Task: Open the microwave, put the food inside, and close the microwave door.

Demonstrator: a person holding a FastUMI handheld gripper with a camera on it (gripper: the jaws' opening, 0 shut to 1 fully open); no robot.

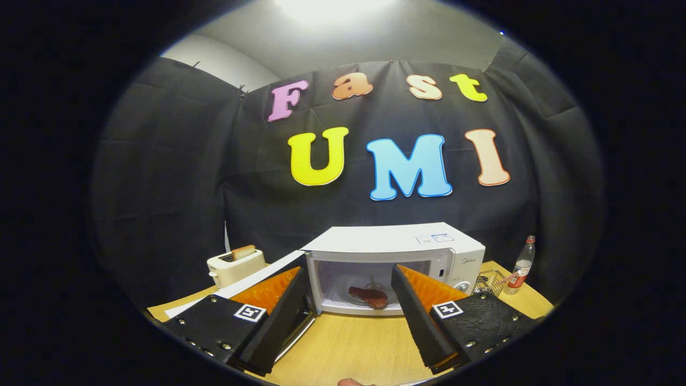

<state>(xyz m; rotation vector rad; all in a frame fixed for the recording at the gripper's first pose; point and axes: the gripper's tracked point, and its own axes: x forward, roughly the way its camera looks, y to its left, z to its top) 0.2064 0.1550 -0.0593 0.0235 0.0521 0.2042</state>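
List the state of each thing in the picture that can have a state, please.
microwave: door open, swung out to the side
food: lying inside the microwave
toaster: bread sticking up from the slot
bottle: upright, cap on
gripper: fingers open, holding nothing

a cream toaster (236,265) with a slice of toast (244,251) in its slot stands at the far left corner of the wooden table (348,343). near the far right corner, a small wire basket (490,281) sits just beside a clear plastic bottle (522,265).
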